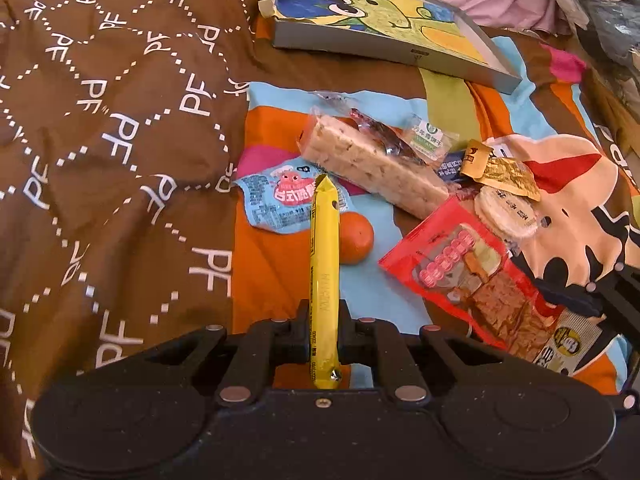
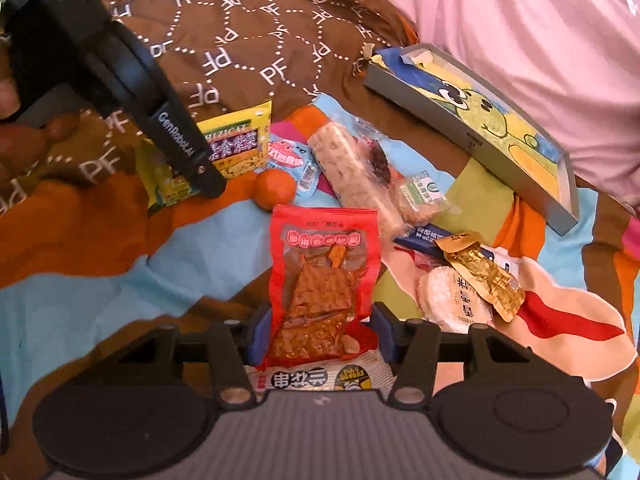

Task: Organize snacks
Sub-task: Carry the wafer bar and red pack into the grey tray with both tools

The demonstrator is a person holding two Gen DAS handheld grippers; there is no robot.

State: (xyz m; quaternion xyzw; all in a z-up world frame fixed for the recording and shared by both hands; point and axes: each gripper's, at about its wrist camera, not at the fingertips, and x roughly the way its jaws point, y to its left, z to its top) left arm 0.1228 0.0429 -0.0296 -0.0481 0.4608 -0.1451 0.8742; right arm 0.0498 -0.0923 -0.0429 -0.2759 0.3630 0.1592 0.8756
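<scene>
Clearly the pick-up step is in hand. At the lower centre of the left wrist view, the left hand-held gripper is clenched on a yellow snack packet, seen edge-on and pointing up the frame. Further right, at the lower centre of the right wrist view, the right hand-held gripper grasps the red tofu packet above the bed cover. At the upper right lies the grey tray, which looks the likely goal; the next move probably calls for carrying both packets over the remaining snacks.
</scene>
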